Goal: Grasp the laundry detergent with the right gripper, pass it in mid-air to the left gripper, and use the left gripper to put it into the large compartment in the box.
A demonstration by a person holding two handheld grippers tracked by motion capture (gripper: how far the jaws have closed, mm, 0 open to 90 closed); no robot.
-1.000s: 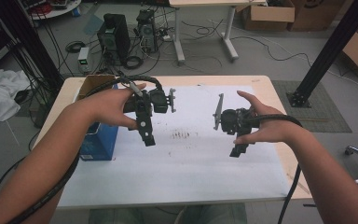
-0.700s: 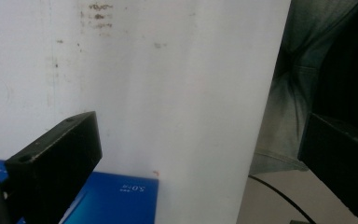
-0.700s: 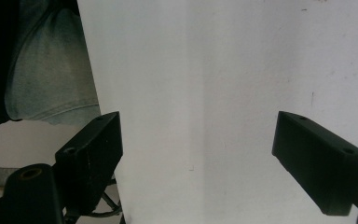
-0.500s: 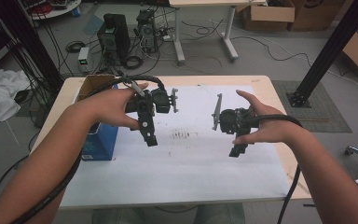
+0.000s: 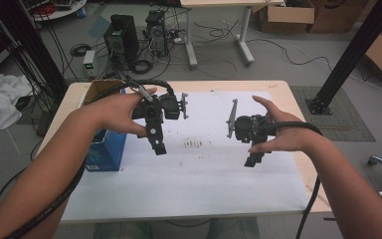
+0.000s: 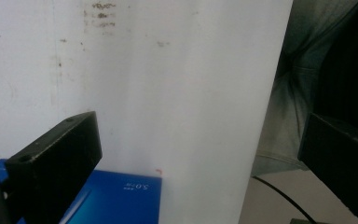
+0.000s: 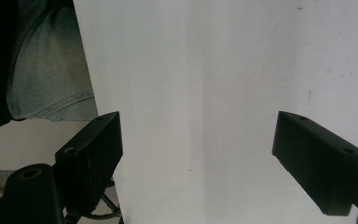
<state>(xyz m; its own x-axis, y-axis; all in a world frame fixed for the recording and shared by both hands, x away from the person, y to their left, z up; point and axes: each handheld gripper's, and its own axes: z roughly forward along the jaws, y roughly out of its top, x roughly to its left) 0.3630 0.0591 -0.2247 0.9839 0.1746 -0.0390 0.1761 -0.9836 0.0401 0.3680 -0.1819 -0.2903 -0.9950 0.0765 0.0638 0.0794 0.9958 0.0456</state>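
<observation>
Blue box (image 5: 104, 152) beside left gripper (image 5: 158, 148); right gripper (image 5: 252, 160) alongside; both tilted downward, jaws spread, empty.

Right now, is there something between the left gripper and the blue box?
Nothing visible is in the way. The left gripper hangs open above the white sheet, just beside the blue box, with only bare sheet between them.

Sheet (image 5: 199, 169) lies on tabletop (image 5: 278, 87). Box (image 5: 104, 149) sits at sheet's left edge, w/ left claw (image 5: 158, 147) just right of it; right claw (image 5: 252, 158) opposite.
</observation>
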